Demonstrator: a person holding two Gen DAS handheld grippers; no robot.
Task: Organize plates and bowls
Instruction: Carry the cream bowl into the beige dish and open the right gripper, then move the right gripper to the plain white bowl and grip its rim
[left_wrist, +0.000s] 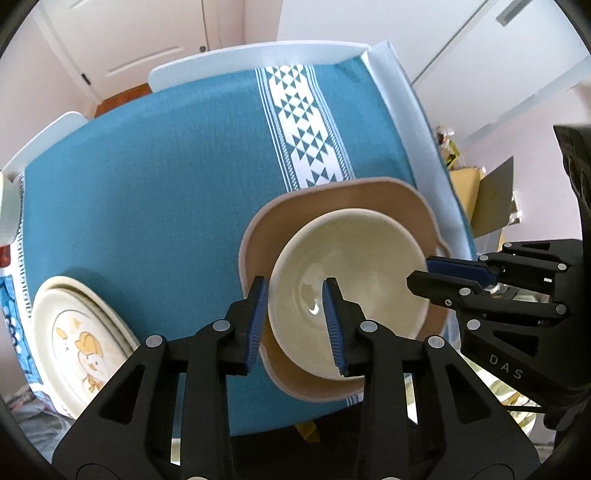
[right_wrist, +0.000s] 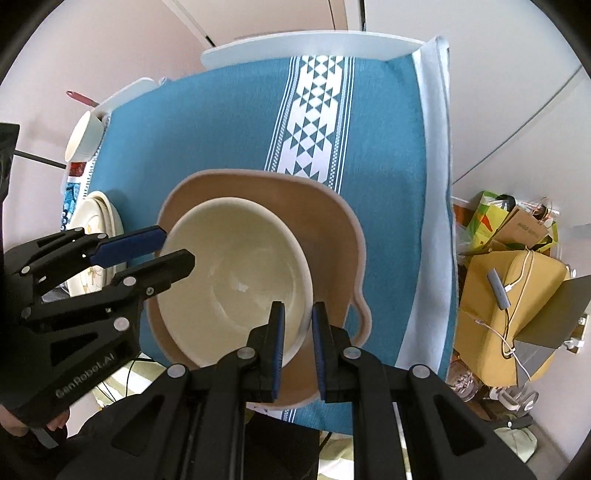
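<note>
Two hand-held grippers meet at one cream bowl (left_wrist: 347, 295), which sits inside a tan bowl (left_wrist: 369, 199) on the bench's teal cloth (left_wrist: 147, 184). Our left hand-held gripper (left_wrist: 295, 321) straddles the cream bowl's near wall, one pad outside and one inside, though we cannot tell whether the pads press it. Our right hand-held gripper (right_wrist: 298, 350) is clamped on the cream bowl's rim (right_wrist: 303, 325). To the left of the left gripper lie stacked plates (left_wrist: 81, 332) by the bench edge. Ahead of both, the cloth is open up to white chair backs (right_wrist: 314, 42). Right of the right gripper, beyond the bench edge, stand boxes and bags (right_wrist: 513, 295).
</note>
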